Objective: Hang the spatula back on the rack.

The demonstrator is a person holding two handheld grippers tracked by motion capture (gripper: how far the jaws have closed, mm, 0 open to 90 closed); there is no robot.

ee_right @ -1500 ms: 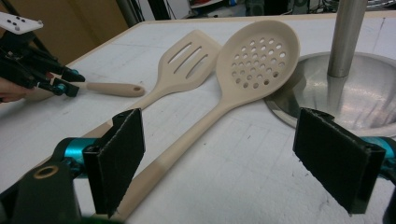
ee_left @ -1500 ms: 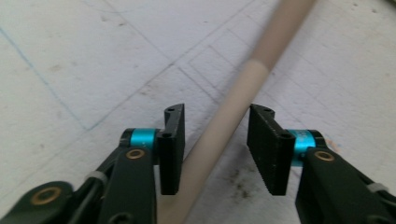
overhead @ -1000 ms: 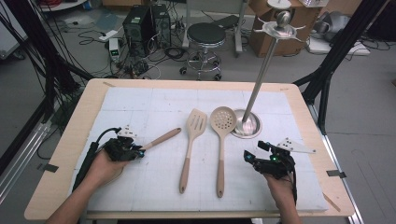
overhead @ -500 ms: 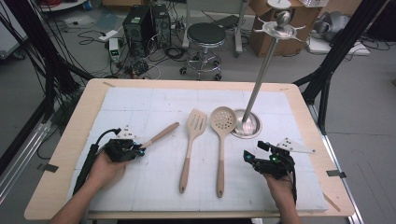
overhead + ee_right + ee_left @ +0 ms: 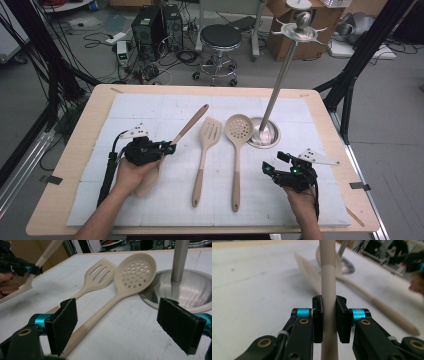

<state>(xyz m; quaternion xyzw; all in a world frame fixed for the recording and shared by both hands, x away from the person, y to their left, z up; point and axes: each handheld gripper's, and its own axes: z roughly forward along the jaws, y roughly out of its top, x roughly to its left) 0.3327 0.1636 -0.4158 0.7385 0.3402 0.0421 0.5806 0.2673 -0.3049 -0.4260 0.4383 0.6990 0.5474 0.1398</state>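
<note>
Evenly and softly lit from overhead, bright on the white mat (image 5: pixel 150 107), with only faint shadows under the utensils and a dull sheen on the steel base (image 5: pixel 200 287) just beyond the right gripper (image 5: pixel 125 325). Sharp at the pads of the left gripper (image 5: pixel 329 317) and on the handle (image 5: pixel 328 277) between them, but blurred beyond them, with the far utensils smeared. Slightly soft and grainy from above, darker on the floor behind the table.
</note>
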